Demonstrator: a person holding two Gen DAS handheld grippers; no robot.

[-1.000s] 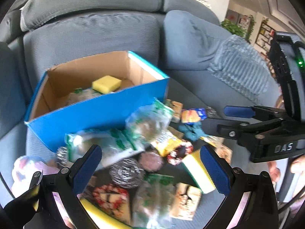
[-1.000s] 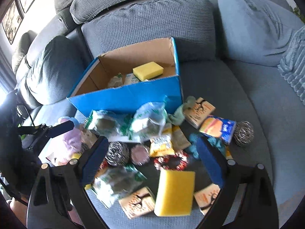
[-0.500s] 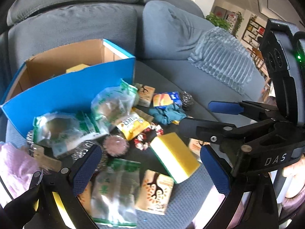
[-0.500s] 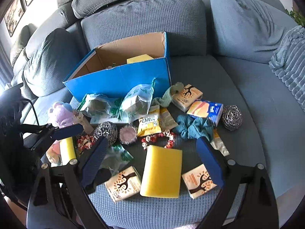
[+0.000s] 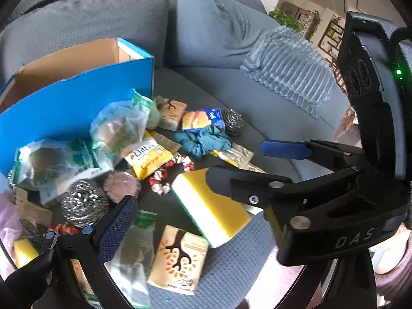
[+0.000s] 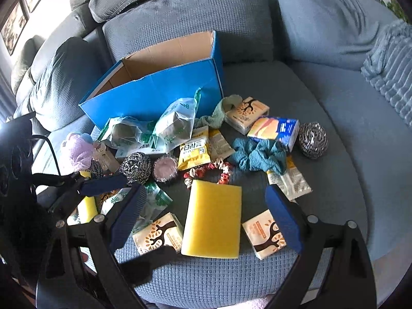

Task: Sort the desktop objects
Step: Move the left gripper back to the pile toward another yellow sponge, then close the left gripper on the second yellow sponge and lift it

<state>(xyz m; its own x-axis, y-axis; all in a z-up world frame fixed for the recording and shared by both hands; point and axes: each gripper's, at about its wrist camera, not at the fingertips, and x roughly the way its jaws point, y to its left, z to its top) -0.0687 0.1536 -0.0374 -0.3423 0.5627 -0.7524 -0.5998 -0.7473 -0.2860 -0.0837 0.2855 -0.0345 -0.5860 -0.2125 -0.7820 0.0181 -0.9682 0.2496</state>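
Status: sorting barely started, by my read. Open blue cardboard box sits at 11 o'clock of the pile on the grey sofa seat; its contents aren't visible from either wrist view. Nearly everything is loose outside it: rectangular yellow foam sponge nearest, tree-print tissue packs either side of it, steel wool scourers, teal fabric scrunchie, red patterned scrunchie, yellow snack sachet, clear green-print plastic bags.

Right gripper: fingers spread wide, empty, bracketing the sponge from above, not touching. Likely next pick.

Left gripper: one finger pad in view, other blocked, so can't tell the spread; nothing visibly pinched. It's at 9 o'clock of the sponge.
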